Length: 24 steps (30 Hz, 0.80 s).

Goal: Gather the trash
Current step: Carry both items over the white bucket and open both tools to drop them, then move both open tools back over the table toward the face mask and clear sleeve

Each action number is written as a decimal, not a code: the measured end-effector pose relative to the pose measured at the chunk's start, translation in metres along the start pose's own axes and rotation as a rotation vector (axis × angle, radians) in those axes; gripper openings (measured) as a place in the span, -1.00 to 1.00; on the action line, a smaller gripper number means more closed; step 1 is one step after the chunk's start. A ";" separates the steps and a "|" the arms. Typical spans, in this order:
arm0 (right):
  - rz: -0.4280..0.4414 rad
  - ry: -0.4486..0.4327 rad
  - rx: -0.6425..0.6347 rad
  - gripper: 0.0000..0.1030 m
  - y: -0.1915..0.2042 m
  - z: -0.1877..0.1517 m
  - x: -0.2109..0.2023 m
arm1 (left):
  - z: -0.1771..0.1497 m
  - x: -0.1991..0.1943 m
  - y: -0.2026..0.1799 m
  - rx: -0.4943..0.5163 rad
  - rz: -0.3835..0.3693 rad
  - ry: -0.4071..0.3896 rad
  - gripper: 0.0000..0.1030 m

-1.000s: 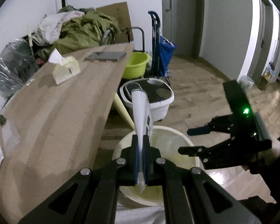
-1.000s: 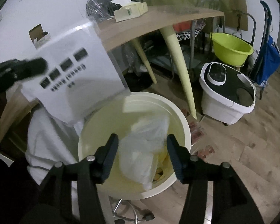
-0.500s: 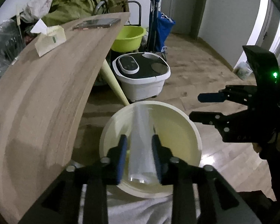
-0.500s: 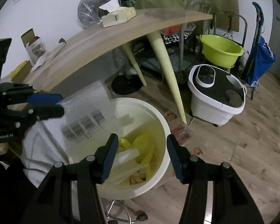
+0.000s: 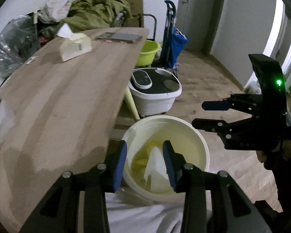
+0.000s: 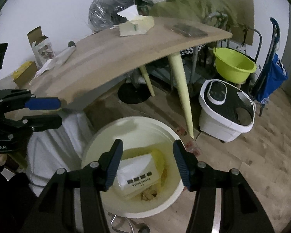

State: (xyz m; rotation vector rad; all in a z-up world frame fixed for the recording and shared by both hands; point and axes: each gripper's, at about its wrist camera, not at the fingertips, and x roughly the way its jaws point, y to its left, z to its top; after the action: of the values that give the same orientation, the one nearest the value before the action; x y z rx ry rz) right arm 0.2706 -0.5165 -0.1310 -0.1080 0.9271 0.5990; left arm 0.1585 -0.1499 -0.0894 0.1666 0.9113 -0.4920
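A cream round bin [image 5: 200,145] [image 6: 95,147] stands on the floor beside the table. Inside lies a clear plastic package [image 6: 137,172] [image 5: 155,165] with a row of black printed squares, on top of yellow scraps [image 6: 160,159]. My left gripper [image 5: 144,165] [image 6: 58,111] hovers over the bin's near rim. Its jaws are opening and nothing is between its pads. My right gripper [image 6: 147,159] [image 5: 199,114] hangs above the bin from the other side, jaws apart and holding nothing.
The wooden table [image 5: 67,101] carries a tissue box [image 5: 73,46], a dark flat device [image 5: 119,36], a small carton [image 6: 42,48] and wrappers [image 6: 54,62]. A white foot bath [image 5: 155,95], green basin [image 5: 147,52] and blue trolley [image 5: 174,44] stand beyond the bin.
The left gripper was shut on the plastic package; it has opened, and the package has dropped into the bin. The right gripper has risen a little, still open.
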 end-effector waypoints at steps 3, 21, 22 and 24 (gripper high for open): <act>0.007 -0.011 -0.026 0.00 0.013 0.011 -0.001 | -0.004 -0.013 0.012 -0.028 0.007 -0.032 -0.19; 0.062 -0.057 -0.198 0.00 0.093 0.074 -0.004 | -0.029 -0.072 0.080 -0.169 0.103 -0.144 -0.08; 0.066 -0.058 -0.208 0.00 0.099 0.077 -0.003 | -0.031 -0.075 0.084 -0.177 0.110 -0.148 -0.08; 0.077 -0.060 -0.224 0.00 0.108 0.083 0.000 | -0.036 -0.082 0.093 -0.195 0.126 -0.153 -0.08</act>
State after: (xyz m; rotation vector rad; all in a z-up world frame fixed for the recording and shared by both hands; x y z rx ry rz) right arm 0.2729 -0.3986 -0.0627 -0.2548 0.8063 0.7733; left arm 0.1356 -0.0285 -0.0529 0.0082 0.7889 -0.2919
